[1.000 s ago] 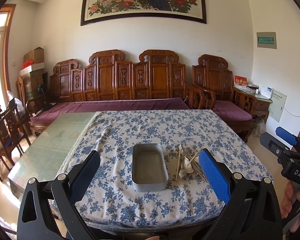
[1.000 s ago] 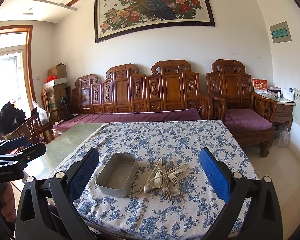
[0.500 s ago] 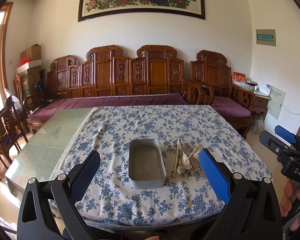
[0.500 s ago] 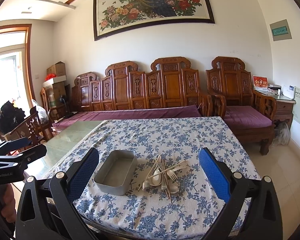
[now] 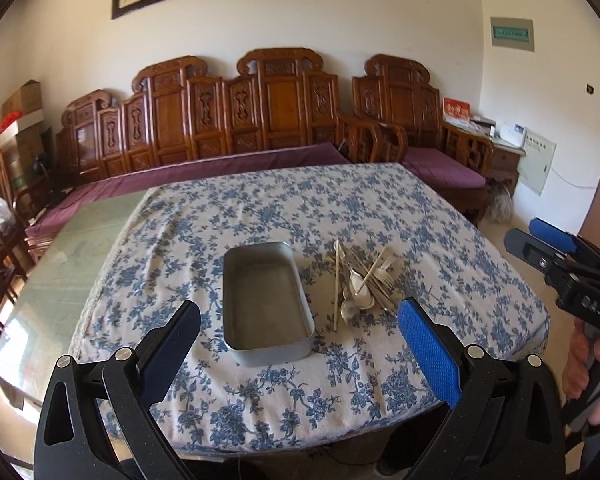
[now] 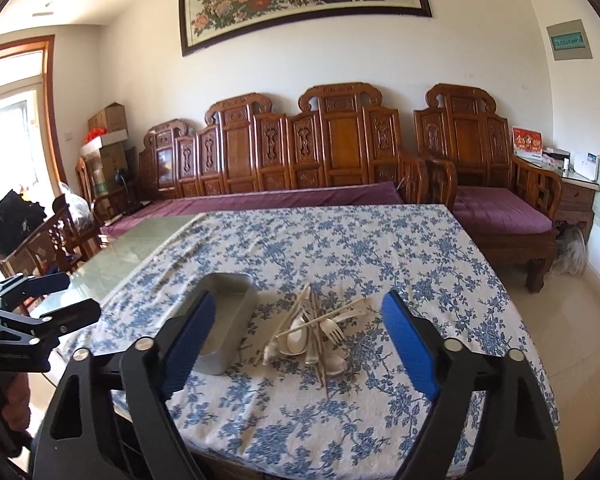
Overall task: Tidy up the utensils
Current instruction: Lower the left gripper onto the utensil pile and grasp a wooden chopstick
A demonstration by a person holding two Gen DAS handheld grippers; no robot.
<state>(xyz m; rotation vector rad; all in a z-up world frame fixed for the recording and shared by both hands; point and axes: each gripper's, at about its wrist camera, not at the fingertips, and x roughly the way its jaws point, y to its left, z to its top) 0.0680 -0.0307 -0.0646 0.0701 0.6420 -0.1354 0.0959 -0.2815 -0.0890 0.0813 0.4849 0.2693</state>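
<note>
Nearest the left wrist camera, the left gripper [image 5: 298, 338] stands spread wide with nothing between its blue pads, hanging over the near edge of the blue-flowered white tablecloth [image 5: 300, 400]. The right gripper [image 6: 296, 338] is also empty; its jaws are closing a little, with only air between them.

Just beyond the left gripper lies the empty grey rectangular metal tray [image 5: 266, 300], its long axis running away from the camera. Just to the tray's right, close beside it but apart, lies the loose heap of pale chopsticks, spoons and forks [image 5: 360, 284], most of them also pointing roughly away from the person, some crossed over others.

In the right wrist view that heap [image 6: 316, 332] sits almost dead ahead between the fingers, while the tray [image 6: 224, 320] lies off to the left, partly behind the left finger. So the right gripper looks better placed for the heap and the left for the tray.

Behind the table stands a carved wooden bench with purple cushions [image 6: 300, 160].
</note>
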